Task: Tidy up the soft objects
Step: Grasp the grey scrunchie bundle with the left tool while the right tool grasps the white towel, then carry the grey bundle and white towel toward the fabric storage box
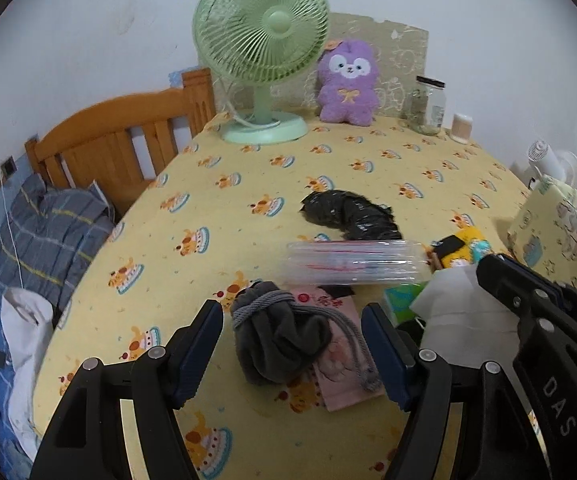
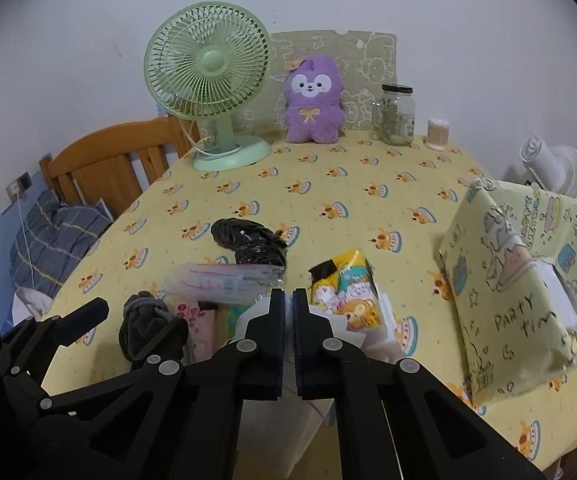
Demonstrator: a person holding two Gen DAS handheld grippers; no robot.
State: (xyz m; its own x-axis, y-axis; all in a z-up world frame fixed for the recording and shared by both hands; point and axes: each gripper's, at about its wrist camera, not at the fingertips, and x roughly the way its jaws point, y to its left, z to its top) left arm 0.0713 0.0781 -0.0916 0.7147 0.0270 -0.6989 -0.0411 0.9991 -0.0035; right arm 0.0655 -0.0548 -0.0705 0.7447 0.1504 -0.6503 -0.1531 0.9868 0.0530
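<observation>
The right tongs [image 2: 287, 300] are clamped on a thin white tissue sheet [image 2: 250, 316] at lower centre; the left tongs [image 1: 292, 324] stand apart around a dark grey drawstring cloth pouch [image 1: 276, 340]. Judging by the clutter on the counter [image 2: 368, 200], most sorting remains.

- Left tongs [image 1: 292, 354] open, straddling a dark grey drawstring cloth pouch [image 1: 276, 338] on the yellow cake-patterned table [image 1: 248, 184].
- Right tongs [image 1: 488, 270] pinching white tissue [image 1: 460, 300].

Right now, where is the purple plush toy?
The purple plush toy sits at the table's far edge, between the green fan and the glass jar.
</observation>
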